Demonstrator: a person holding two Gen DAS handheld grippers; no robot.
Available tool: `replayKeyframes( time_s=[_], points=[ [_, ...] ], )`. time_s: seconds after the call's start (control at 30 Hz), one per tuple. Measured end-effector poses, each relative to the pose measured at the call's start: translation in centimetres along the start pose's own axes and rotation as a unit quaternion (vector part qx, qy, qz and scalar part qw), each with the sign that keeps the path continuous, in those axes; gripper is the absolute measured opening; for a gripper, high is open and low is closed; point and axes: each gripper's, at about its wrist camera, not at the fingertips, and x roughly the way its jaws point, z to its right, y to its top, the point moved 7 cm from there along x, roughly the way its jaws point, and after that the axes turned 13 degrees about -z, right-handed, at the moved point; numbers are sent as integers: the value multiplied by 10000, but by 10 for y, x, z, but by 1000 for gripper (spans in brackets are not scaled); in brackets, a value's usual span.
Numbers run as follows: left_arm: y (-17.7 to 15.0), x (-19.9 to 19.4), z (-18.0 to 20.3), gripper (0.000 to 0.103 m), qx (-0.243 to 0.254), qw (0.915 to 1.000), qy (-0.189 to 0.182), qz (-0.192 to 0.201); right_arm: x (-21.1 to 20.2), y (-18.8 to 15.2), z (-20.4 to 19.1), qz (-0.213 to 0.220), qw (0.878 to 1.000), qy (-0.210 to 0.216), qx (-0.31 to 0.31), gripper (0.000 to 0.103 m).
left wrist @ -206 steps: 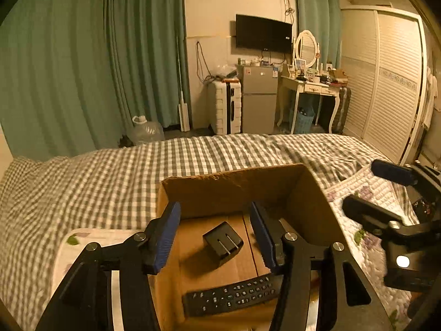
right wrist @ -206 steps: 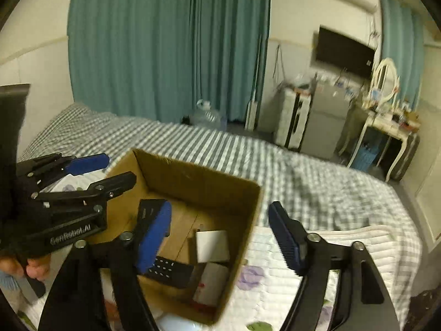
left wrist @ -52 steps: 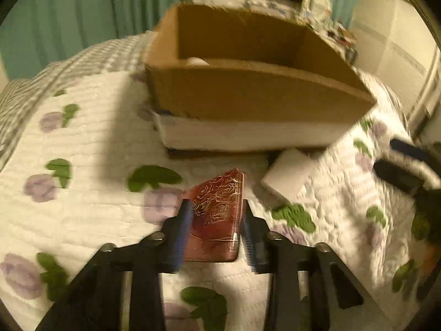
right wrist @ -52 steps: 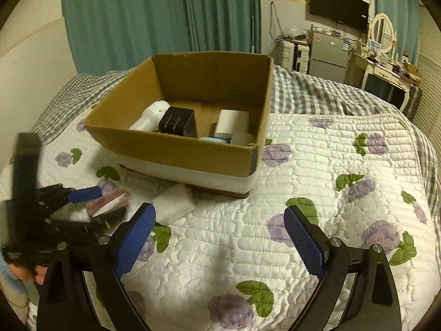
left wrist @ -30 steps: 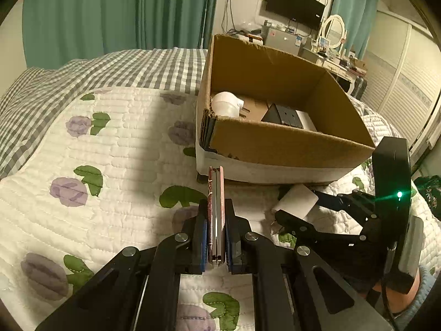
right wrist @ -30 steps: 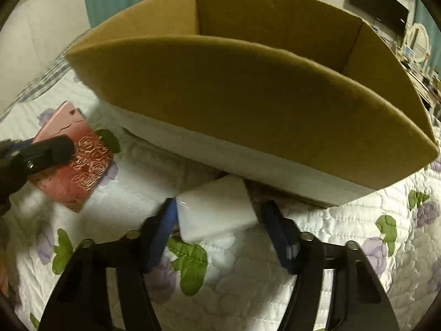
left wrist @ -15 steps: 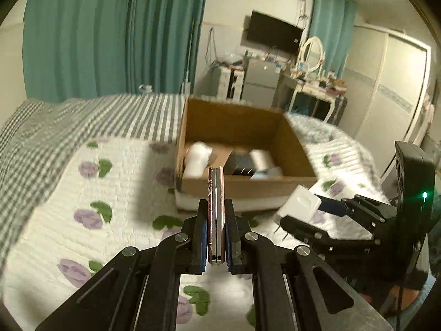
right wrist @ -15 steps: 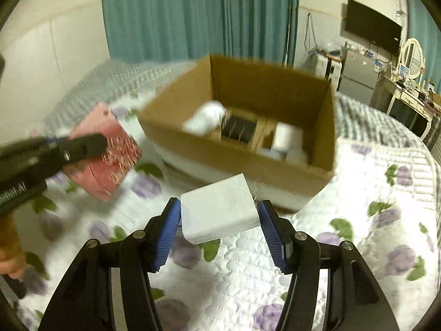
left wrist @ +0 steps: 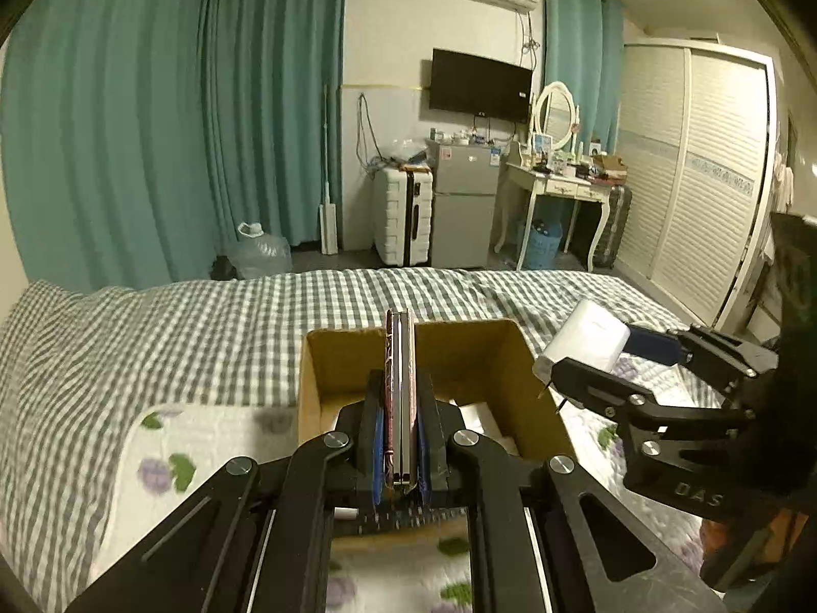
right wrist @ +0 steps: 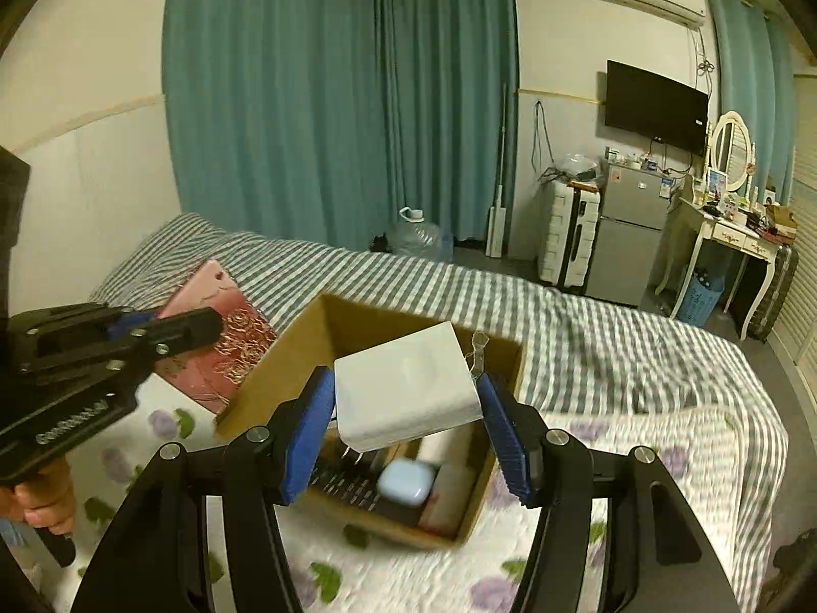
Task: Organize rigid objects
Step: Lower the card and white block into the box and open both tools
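Cardboard box (right wrist: 286, 357) sat on the bed just below and ahead of both tools, already holding small items. Left gripper (left wrist: 400, 439) clamped a thin red patterned case (left wrist: 399, 388) edge-up over it; right gripper (right wrist: 406, 434) squeezed a white block (right wrist: 403, 388). Judged step: carrying both over. Next called for lowering inside, then releasing

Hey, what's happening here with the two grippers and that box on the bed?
A person is tidying loose items into a cardboard box on the bed. The left gripper is shut on a thin red case with gold rose patterns, held on edge over the box. The right gripper is shut on a white rectangular block, also raised above the box. Inside already lie a pale blue earbud case and a dark remote. Neither held item has been released.
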Motion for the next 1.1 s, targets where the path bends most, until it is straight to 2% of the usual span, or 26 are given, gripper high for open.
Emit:
replayKeyframes(
  time_s=[0.1,0.27,0.4,0.53,0.6,0.67,0.8,1.1],
  points=[
    [8,33,-5,10,107,9998,54,-129,22,14,7,-106,9999,-18,-4,58],
    [3,93,-14,10,125,9983,-113,-562,76,29,21,-418,9991,-41,107,58],
    [-5,124,-13,10,160,9957,-155,-902,126,27,32,-774,9966,20,268,58],
    [-13,144,-8,10,210,9935,-198,-1099,154,19,37,-1067,9934,141,402,59],
    [-16,147,-5,10,237,9933,-159,-1117,153,18,39,-1060,9933,151,426,60],
    [-18,146,-1,11,300,9931,-115,-1126,144,18,41,-921,9944,78,504,68],
    [-16,129,2,13,294,9946,-92,-993,121,15,46,-750,9952,45,625,68],
    [10,33,15,14,248,9993,-18,-296,28,9,50,-322,9965,-114,763,69]
  ],
)
